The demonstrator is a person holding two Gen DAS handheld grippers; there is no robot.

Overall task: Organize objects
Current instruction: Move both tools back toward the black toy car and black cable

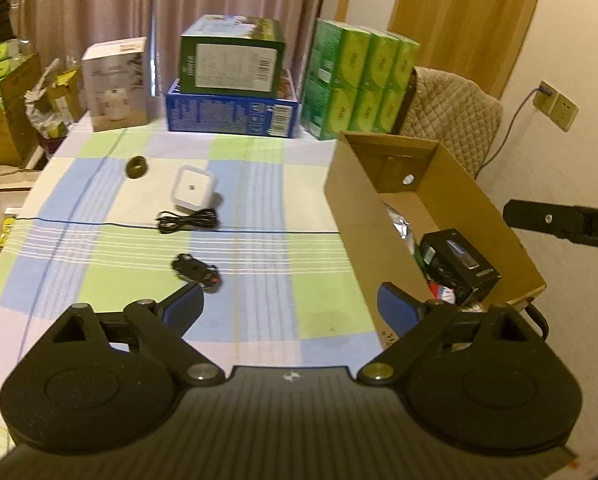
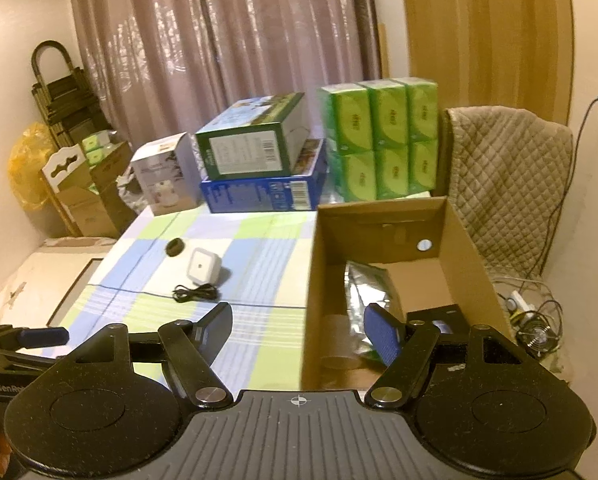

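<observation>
The left gripper (image 1: pixel 290 306) stands wide open with nothing between its blue pads; it hangs over the checked surface (image 1: pixel 259 184), beside the near left wall of the cardboard box (image 1: pixel 363 216). The right gripper (image 2: pixel 299 330) is also open and empty, its jaws straddling the box's near left wall.

Loose items on the surface: a small black object with a red spot (image 1: pixel 197 270) just ahead of the left gripper, a coiled black cable (image 1: pixel 187 220) beyond it, a white square adapter (image 1: pixel 193 190) touching the cable's far side, and a dark ring (image 1: pixel 137 167) further left.

Inside the box: a silver foil pouch (image 2: pixel 365 292) and a black carton (image 1: pixel 461 266) near the front.
</observation>
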